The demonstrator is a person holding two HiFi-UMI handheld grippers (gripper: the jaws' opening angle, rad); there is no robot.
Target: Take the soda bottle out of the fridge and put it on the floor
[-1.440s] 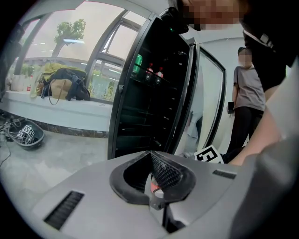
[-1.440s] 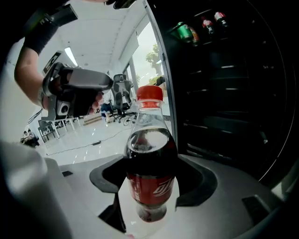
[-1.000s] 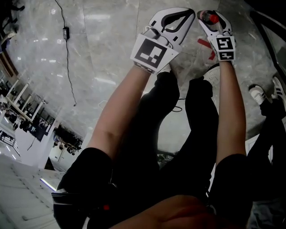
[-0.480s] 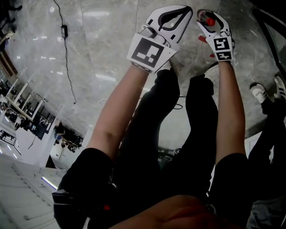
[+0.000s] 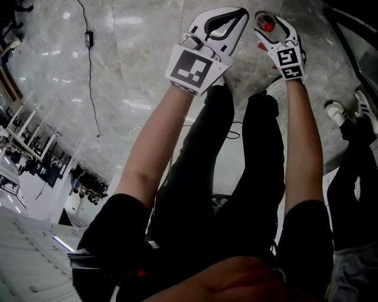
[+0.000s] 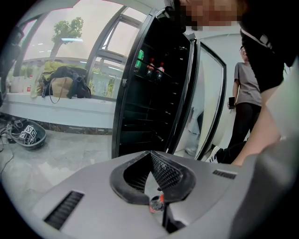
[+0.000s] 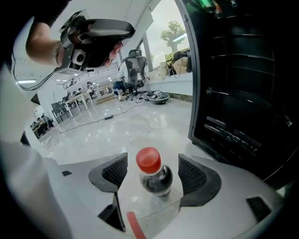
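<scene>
Two white plastic tongs point down past the person's black-trousered legs [image 5: 236, 177] at a pale grey marble floor [image 5: 118, 76]. The right tongs [image 7: 151, 161] stand open around a small clear plastic soda bottle [image 7: 156, 179] with dark drink and a red screw cap. The bottle stands upright on the floor between the two ribbed black pads [image 7: 114, 172], with a gap on either side. The left tongs [image 5: 238, 16] are closed with their tips together and nothing between them. They hang just beside the right pair.

A tall black fridge [image 7: 243, 93] rises close beside the bottle, its dark wire shelves bare in the lower part. From the left gripper view its glass door [image 6: 212, 102] hangs open. A green can [image 6: 139, 59] and two dark bottles [image 6: 155, 67] sit on a high shelf, their print too small to read. A strip of red tape [image 7: 135, 226] lies on the floor near the bottle.

A thin black cable [image 5: 90, 76] with a small black box [image 5: 88, 39] trails over the marble well to the left. Another person in a grey T-shirt [image 6: 247, 88] stands past the fridge door, and white-and-black sneakers [image 5: 338, 110] show at the right. Bags [image 6: 65, 81] rest on a white window ledge, and a grey office chair [image 7: 133, 70] stands farther off.

Only black-and-white square markers [image 5: 190, 66] show as print, on each cube. The soda bottle's label is not visible from above.
</scene>
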